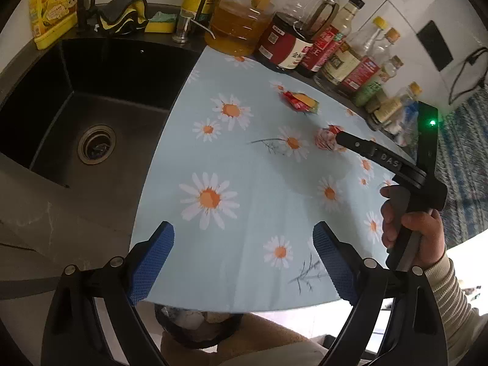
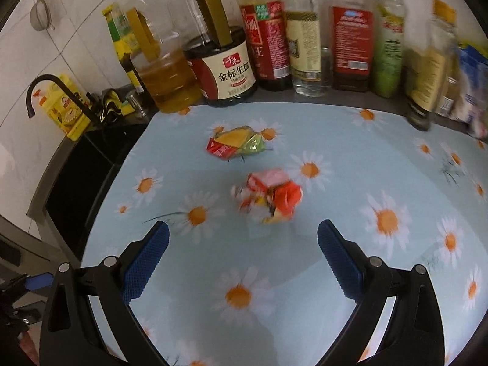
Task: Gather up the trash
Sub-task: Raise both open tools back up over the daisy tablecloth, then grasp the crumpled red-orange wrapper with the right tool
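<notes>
At the far left, a black sink (image 1: 76, 116) drops below the counter, its round drain (image 1: 97, 144) showing at the bottom. Behind it stand a black tap (image 2: 45, 91), a yellow bag (image 1: 52, 6), a grey-and-yellow cloth (image 1: 123, 15) and a yellow sponge (image 1: 160, 24). Next comes the mat (image 1: 244, 228), pale blue with white daisies, covering the counter up to the sink's edge.

The left gripper (image 1: 242, 259) hangs over the near part of the mat, its blue pads (image 1: 151, 262) spread wide with nothing between them. Below the mat's near edge, a bin (image 1: 195, 323) lined with a dark bag shows between the gripper's arms, with pale scraps inside.

Along the back wall runs a row of bottles (image 2: 305, 45): an oil jug (image 1: 238, 21), a soy sauce tub (image 2: 221, 70), then taller sauce and vinegar bottles.

Two pieces of trash lie on the mat. A red, yellow and green wrapper (image 2: 236, 143) sits nearer the bottles. A crumpled red and pink wrapper (image 2: 270, 195) lies closer in, apart from the first.

The right gripper (image 2: 242, 262) is tilted down over the mat, jaws wide open and empty, with the crumpled wrapper just ahead of its fingertips and roughly centred between them. In the left wrist view one black finger (image 1: 363, 148) of it reaches to the crumpled wrapper; whether it touches cannot be told. A hand (image 1: 411, 231) in a striped sleeve (image 1: 451, 292) grips its handle at the right.
</notes>
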Demonstrator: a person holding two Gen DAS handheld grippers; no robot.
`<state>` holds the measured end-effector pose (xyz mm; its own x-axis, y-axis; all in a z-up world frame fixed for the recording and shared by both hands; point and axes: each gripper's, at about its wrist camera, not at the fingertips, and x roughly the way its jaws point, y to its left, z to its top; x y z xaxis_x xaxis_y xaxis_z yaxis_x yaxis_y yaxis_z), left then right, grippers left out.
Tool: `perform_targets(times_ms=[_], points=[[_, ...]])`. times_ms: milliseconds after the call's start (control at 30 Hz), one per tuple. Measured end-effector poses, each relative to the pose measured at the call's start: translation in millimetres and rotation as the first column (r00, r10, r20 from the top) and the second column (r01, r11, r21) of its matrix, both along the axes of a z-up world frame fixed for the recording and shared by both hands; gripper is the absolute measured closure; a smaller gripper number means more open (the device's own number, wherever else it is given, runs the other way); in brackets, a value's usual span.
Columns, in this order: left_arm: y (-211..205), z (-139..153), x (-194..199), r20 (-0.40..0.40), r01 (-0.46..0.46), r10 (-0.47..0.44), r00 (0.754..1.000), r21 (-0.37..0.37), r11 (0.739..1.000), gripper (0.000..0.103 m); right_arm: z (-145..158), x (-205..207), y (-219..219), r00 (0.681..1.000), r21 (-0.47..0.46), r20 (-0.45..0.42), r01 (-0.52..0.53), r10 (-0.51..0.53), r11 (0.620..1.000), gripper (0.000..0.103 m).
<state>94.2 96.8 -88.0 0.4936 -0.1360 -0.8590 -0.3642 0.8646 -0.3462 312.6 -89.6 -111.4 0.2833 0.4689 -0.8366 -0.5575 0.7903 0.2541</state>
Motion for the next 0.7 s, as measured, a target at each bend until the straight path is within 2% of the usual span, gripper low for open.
perform_targets(times_ms=[133, 333, 367, 433, 500, 700], points=[[-4.8, 2.5, 15.4, -0.022, -0.026, 0.026, 0.999, 0.023, 0.999, 0.013, -15.4, 17.5, 8.0, 0.999, -0.011, 0.012, -0.053, 0.053, 0.999, 0.009], [-13.7, 14.4, 34.2, -0.016, -0.044, 0.045, 0.999, 0.056, 0.997, 0.013, -36.1, 33.8, 12.7, 0.995, -0.038, -0.014, -0.1, 0.1, 0.994, 0.029], [-15.3, 15.4, 36.8, -0.017, -0.044, 0.045, 0.999, 0.059, 0.997, 0.013, -40.1, 34.9, 14.2, 0.994, -0.052, -0.021, -0.109, 0.108, 0.993, 0.035], [-19.0, 16.7, 42.2, -0.019, -0.042, 0.044, 0.999, 0.067, 0.997, 0.013, -40.2, 33.5, 16.4, 0.992, -0.056, 0.003, -0.127, 0.127, 0.99, 0.042], [-22.8, 16.6, 49.2, -0.025, -0.037, 0.039, 0.999, 0.074, 0.997, 0.013, -40.5, 34.1, 17.0, 0.99, -0.038, -0.004, -0.143, 0.143, 0.989, 0.045], [-32.0, 13.5, 76.4, -0.042, -0.018, 0.022, 0.999, 0.089, 0.996, 0.013, -32.8, 38.9, 3.3, 0.989, 0.003, 0.003, -0.148, 0.148, 0.989, 0.046]])
